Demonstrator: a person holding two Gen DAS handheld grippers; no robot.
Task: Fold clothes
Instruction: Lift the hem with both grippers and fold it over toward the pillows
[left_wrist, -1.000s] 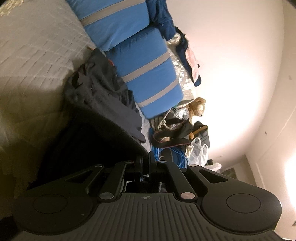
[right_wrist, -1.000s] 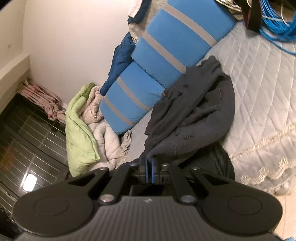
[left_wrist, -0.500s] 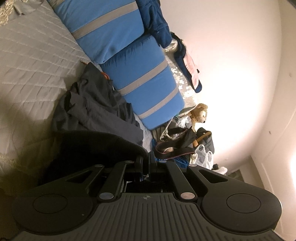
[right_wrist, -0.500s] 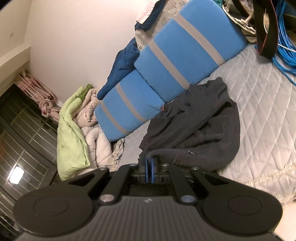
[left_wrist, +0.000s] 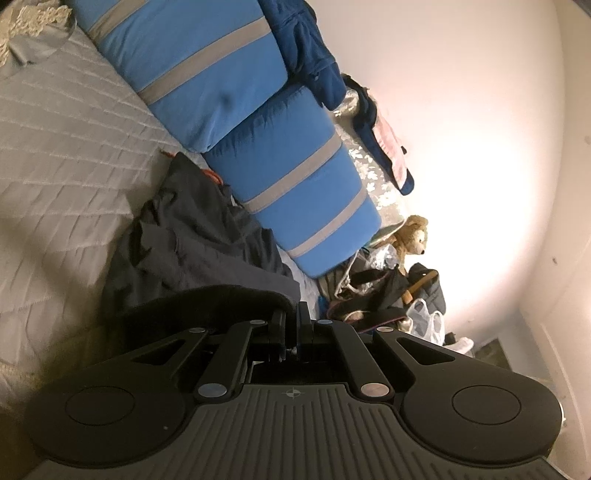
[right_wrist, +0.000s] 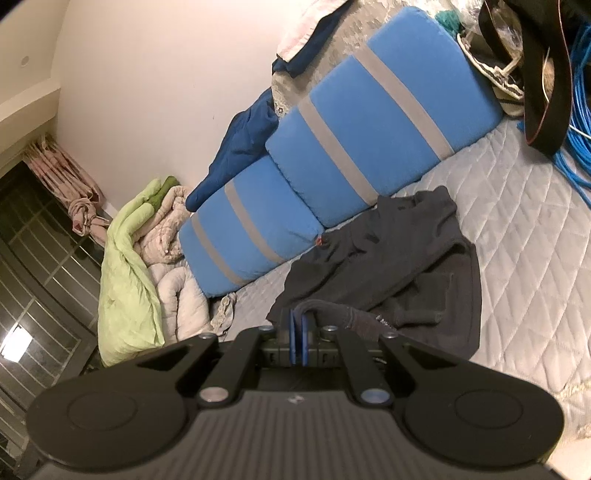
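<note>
A dark grey sweatshirt lies crumpled on the quilted grey bed cover, its far end against the blue cushions. My left gripper is shut on the sweatshirt's ribbed hem, which arcs off to the left of the fingers. In the right wrist view my right gripper is shut on the other end of the same hem, which curves away to the right. Both grippers hold the hem lifted at the near edge of the garment.
Two blue cushions with grey stripes line the wall. A navy garment drapes over them. A teddy bear, bags and blue cable crowd one end. Green and beige bedding is piled at the other end by a dark window.
Both grippers have pulled back and up with the hem, drawing the sweatshirt toward the near side of the bed. More of the bed cover and cushions shows now.
</note>
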